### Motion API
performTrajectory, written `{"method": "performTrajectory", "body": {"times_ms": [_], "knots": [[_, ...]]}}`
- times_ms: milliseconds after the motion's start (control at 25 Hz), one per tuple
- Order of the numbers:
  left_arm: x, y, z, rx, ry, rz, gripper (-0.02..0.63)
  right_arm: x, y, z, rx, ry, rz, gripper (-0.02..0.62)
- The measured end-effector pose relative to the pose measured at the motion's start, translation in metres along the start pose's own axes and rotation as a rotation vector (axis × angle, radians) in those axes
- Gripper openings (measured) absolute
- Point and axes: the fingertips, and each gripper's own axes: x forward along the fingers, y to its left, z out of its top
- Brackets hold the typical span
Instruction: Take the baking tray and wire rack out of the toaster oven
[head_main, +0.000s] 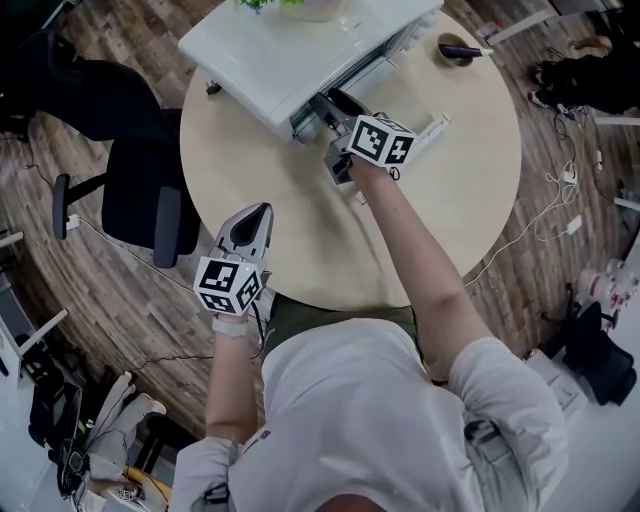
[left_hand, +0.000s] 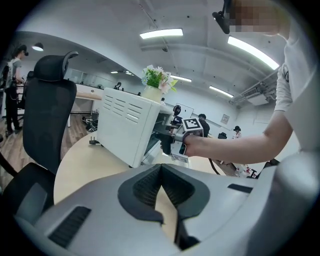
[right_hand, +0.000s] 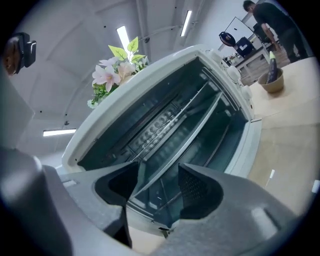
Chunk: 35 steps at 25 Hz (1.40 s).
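Observation:
A white toaster oven (head_main: 285, 50) stands at the far side of the round table (head_main: 450, 190) with its door down. In the right gripper view I look into the oven (right_hand: 150, 85): a wire rack (right_hand: 162, 122) sits inside, and the pale rim of the baking tray (right_hand: 192, 132) runs diagonally below it. My right gripper (head_main: 328, 108) (right_hand: 159, 170) is at the oven's mouth, open, with the front edge between its jaws but not pressed. My left gripper (head_main: 266, 210) (left_hand: 161, 167) hovers over the table's near left part, tips together, holding nothing.
A black office chair (head_main: 140, 190) (left_hand: 45, 115) stands left of the table. A vase of flowers (left_hand: 157, 82) (right_hand: 117, 67) sits on top of the oven. A small bowl (head_main: 455, 48) (right_hand: 272, 80) is at the table's far right. Cables lie on the floor to the right.

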Motion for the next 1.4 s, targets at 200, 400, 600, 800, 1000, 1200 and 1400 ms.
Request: {"method": "performTrajectory", "body": {"times_ms": [200, 400, 600, 800, 1000, 1200, 1400], "knots": [[0.0, 0.011, -0.004, -0.008, 0.023, -0.003, 0.0, 0.022, -0.005, 0.002, 0.005, 0.005, -0.02, 0.245], [0.003, 0.016, -0.006, -0.013, 0.032, -0.007, 0.0, 0.037, -0.01, 0.001, 0.02, 0.001, -0.027, 0.245], [0.003, 0.015, -0.008, -0.015, 0.034, -0.005, 0.0, 0.051, -0.017, -0.002, 0.019, 0.022, -0.047, 0.245], [-0.001, 0.014, -0.01, -0.018, 0.037, 0.007, 0.0, 0.054, -0.016, -0.002, 0.046, 0.031, -0.044, 0.221], [-0.005, 0.011, -0.014, -0.027, 0.039, 0.028, 0.0, 0.046, -0.016, -0.004, 0.09, 0.028, -0.03, 0.201], [-0.006, 0.002, -0.018, -0.028, 0.041, 0.033, 0.0, 0.03, -0.018, -0.008, 0.124, 0.017, -0.024, 0.19], [-0.009, -0.012, -0.023, -0.033, 0.043, 0.041, 0.0, 0.01, -0.022, -0.014, 0.151, 0.018, -0.019, 0.179]]}}
